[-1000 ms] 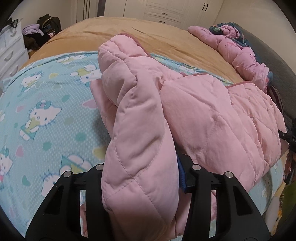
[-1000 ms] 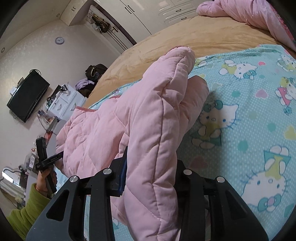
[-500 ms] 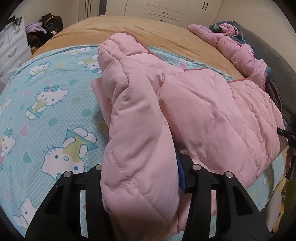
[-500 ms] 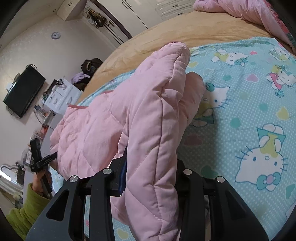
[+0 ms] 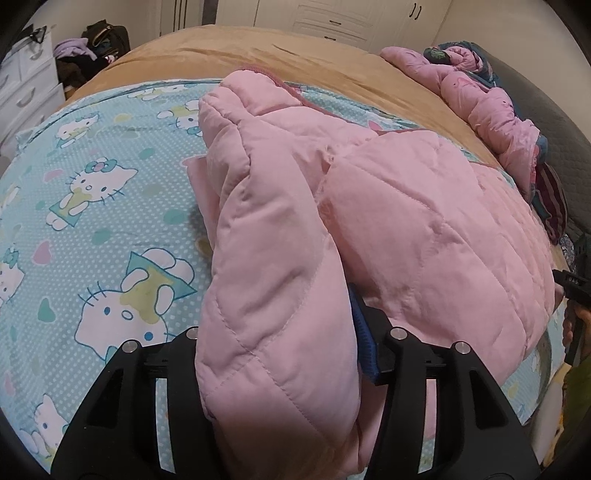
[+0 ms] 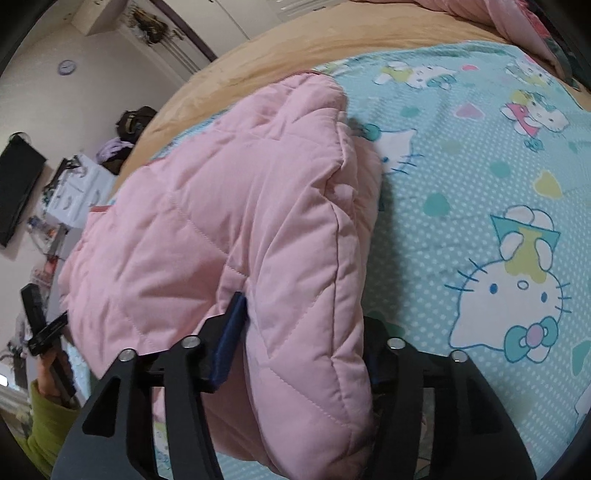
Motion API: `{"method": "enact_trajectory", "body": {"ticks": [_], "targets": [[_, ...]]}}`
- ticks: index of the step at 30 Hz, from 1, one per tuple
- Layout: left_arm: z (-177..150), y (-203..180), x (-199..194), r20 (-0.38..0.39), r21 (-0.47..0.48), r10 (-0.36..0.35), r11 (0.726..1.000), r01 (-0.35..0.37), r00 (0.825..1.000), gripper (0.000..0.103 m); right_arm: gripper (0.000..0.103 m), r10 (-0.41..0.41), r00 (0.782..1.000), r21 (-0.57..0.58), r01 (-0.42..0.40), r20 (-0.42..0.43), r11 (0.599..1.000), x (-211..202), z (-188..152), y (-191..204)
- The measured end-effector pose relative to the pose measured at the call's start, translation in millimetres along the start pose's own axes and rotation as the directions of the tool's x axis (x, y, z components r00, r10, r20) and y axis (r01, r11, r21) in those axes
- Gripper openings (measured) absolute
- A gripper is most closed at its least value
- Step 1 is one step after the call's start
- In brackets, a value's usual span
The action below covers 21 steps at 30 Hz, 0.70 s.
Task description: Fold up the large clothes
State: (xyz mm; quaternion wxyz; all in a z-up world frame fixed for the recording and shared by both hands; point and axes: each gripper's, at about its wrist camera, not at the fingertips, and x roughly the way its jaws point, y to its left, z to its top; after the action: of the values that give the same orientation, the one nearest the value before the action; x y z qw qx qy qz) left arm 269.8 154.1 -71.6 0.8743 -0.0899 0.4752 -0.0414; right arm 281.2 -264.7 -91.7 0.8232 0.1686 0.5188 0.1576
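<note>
A pink quilted jacket [image 5: 424,229] lies on a Hello Kitty sheet on the bed. It also shows in the right wrist view [image 6: 207,221]. My left gripper [image 5: 280,354] is shut on a thick padded fold of the jacket, which bulges between and over the black fingers. My right gripper [image 6: 299,347] is shut on another padded fold of the same jacket. In both views the fabric hides the fingertips. The other gripper and its hand show at the right edge of the left wrist view [image 5: 574,291] and at the left edge of the right wrist view [image 6: 40,332].
The turquoise Hello Kitty sheet [image 5: 92,229] covers a tan bedspread [image 5: 295,59]. More pink and dark clothes [image 5: 491,96] are piled at the far right. White drawers [image 5: 26,88] stand left of the bed, a wardrobe [image 5: 332,18] behind it. A wall screen [image 6: 18,184] hangs left.
Both grippers have moved with the held folds across the sheet. The jacket has lowered and flattened, and its raised fold has come down onto the body.
</note>
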Motion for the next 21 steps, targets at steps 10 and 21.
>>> {"method": "enact_trajectory", "body": {"ticks": [10, 21], "targets": [[3.3, 1.1, 1.2, -0.011, -0.023, 0.033, 0.999, -0.033, 0.999, 0.064, 0.099, -0.157, 0.987, 0.028, 0.157, 0.015, 0.987, -5.0, -4.7, 5.4], [3.4, 5.4, -13.9, 0.01, -0.038, 0.094, 0.995, -0.094, 0.996, 0.094, 0.099, -0.206, 0.975, 0.041, 0.203, 0.087, 0.978, -32.7, -16.8, 13.3]]}}
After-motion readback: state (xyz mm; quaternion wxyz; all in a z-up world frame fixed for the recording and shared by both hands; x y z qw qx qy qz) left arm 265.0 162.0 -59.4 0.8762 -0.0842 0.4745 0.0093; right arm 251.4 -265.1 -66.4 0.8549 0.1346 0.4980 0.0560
